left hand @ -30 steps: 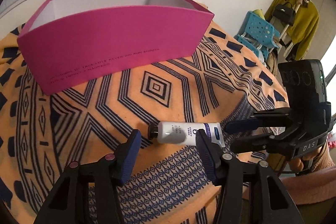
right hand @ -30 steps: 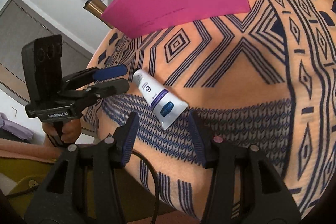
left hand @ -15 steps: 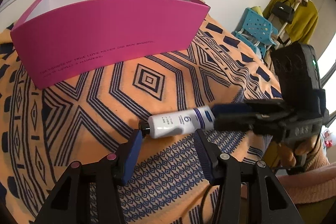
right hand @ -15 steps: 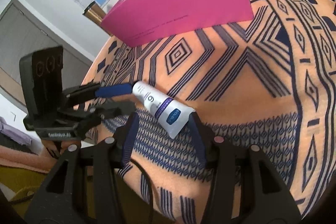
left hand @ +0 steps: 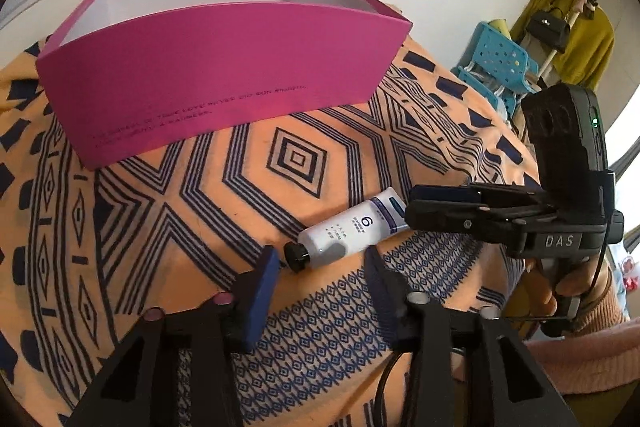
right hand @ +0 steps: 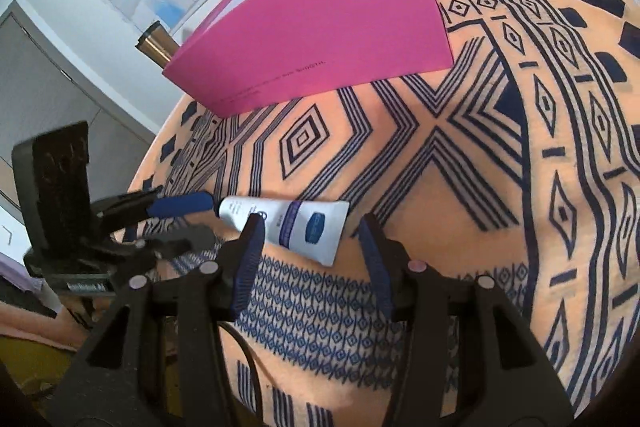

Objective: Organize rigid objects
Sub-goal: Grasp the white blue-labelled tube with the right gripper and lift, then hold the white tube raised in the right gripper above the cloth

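A white cream tube (left hand: pixel 352 229) with a black cap and blue label lies on the orange patterned cloth; it also shows in the right wrist view (right hand: pixel 292 223). My left gripper (left hand: pixel 322 263) is open, its tips on either side of the tube's cap end. My right gripper (right hand: pixel 310 239) is open around the tube's flat crimped end; in the left wrist view its fingers (left hand: pixel 436 201) reach in from the right at that end. An open pink box (left hand: pixel 224 67) stands behind, also in the right wrist view (right hand: pixel 320 31).
The cloth-covered table (left hand: pixel 160 195) drops off at the right. A blue chair (left hand: pixel 496 63) and a coat rack (left hand: pixel 576 11) stand beyond it. A brass cylinder (right hand: pixel 156 45) stands behind the box's left end. A wall with a map is at the back.
The tube has turned, its crimped end swinging farther from the left camera. The right gripper has closed in around that end. The left gripper stays by the cap.
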A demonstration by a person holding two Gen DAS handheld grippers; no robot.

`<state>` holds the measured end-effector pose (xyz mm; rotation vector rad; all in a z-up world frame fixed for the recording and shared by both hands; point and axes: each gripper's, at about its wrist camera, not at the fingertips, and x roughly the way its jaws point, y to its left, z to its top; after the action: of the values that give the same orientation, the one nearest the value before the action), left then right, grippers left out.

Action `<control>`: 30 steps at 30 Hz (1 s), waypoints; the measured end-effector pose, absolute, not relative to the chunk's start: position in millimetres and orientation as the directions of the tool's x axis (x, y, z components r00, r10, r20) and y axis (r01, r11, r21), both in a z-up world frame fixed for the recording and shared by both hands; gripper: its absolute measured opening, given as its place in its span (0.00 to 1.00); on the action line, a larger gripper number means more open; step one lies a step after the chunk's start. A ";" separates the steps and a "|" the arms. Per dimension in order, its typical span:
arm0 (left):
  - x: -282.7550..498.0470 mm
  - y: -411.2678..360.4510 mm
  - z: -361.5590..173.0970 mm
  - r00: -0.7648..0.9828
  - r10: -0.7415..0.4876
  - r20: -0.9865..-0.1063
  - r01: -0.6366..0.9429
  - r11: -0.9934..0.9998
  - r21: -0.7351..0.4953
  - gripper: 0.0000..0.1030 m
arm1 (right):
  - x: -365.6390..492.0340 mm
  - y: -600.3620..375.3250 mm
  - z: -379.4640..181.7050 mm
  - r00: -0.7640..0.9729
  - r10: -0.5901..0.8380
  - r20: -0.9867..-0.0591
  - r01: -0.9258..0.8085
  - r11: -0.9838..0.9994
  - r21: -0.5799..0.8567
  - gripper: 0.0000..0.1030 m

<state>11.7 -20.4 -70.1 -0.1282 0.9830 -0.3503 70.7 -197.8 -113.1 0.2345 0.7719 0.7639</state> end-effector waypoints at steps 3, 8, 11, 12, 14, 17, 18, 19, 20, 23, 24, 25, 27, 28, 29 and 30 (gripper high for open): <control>12.9 -24.7 -71.4 0.496 -0.356 -0.792 0.244 0.932 -0.266 0.36 | 69.1 -194.2 -113.3 0.473 0.692 -0.545 -0.541 0.717 0.440 0.50; 14.3 -28.6 -72.3 0.492 -0.352 -0.796 0.233 0.935 -0.269 0.36 | 68.0 -187.9 -113.5 0.481 0.686 -0.547 -0.545 0.722 0.426 0.51; 15.1 -27.6 -72.9 0.491 -0.356 -0.795 0.220 0.934 -0.283 0.36 | 68.9 -188.2 -113.6 0.482 0.691 -0.539 -0.535 0.719 0.443 0.51; 15.4 -27.2 -72.7 0.491 -0.359 -0.794 0.216 0.933 -0.288 0.36 | 69.2 -188.6 -113.8 0.482 0.692 -0.538 -0.533 0.718 0.447 0.51; 15.9 -26.3 -71.9 0.495 -0.358 -0.792 0.210 0.933 -0.291 0.36 | 68.6 -189.6 -112.8 0.486 0.691 -0.535 -0.531 0.720 0.447 0.51; 15.2 -24.7 -69.3 0.501 -0.367 -0.784 0.208 0.930 -0.302 0.36 | 68.0 -189.8 -110.8 0.489 0.694 -0.529 -0.534 0.717 0.447 0.51; 14.9 -24.7 -68.0 0.504 -0.367 -0.782 0.208 0.930 -0.302 0.36 | 67.5 -190.3 -110.0 0.491 0.694 -0.527 -0.535 0.717 0.447 0.51; 14.9 -24.7 -66.8 0.508 -0.365 -0.780 0.207 0.931 -0.300 0.36 | 67.0 -191.2 -109.4 0.492 0.694 -0.525 -0.534 0.717 0.448 0.51; 15.2 -24.4 -65.7 0.510 -0.365 -0.779 0.207 0.931 -0.301 0.36 | 67.1 -191.9 -108.2 0.493 0.695 -0.523 -0.536 0.716 0.447 0.51; 15.5 -23.6 -62.3 0.518 -0.366 -0.773 0.207 0.931 -0.302 0.36 | 66.6 -192.6 -104.3 0.499 0.696 -0.516 -0.541 0.716 0.441 0.51; 15.4 -23.1 -61.0 0.520 -0.368 -0.771 0.208 0.930 -0.304 0.36 | 66.5 -192.8 -103.1 0.500 0.697 -0.514 -0.543 0.714 0.442 0.51; 15.6 -23.1 -59.9 0.523 -0.367 -0.769 0.208 0.930 -0.302 0.36 | 66.1 -193.2 -101.7 0.502 0.698 -0.511 -0.544 0.714 0.441 0.51; 16.0 -23.3 -57.3 0.530 -0.365 -0.765 0.209 0.931 -0.300 0.36 | 64.8 -193.0 -99.3 0.507 0.697 -0.507 -0.547 0.714 0.436 0.51; 15.8 -23.4 -56.1 0.533 -0.366 -0.763 0.208 0.931 -0.301 0.36 | 64.9 -193.6 -98.2 0.508 0.698 -0.505 -0.549 0.714 0.434 0.51; 15.5 -23.4 -54.8 0.538 -0.365 -0.760 0.208 0.931 -0.300 0.36 | 64.5 -193.7 -97.0 0.512 0.696 -0.504 -0.549 0.716 0.431 0.51; 15.3 -23.6 -53.5 0.542 -0.366 -0.757 0.210 0.931 -0.300 0.36 | 64.1 -194.2 -95.6 0.514 0.696 -0.501 -0.551 0.715 0.430 0.51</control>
<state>15.3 -23.6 -53.5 -0.1812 0.9387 -0.3442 64.1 -194.2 -95.6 0.2278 0.7032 0.7572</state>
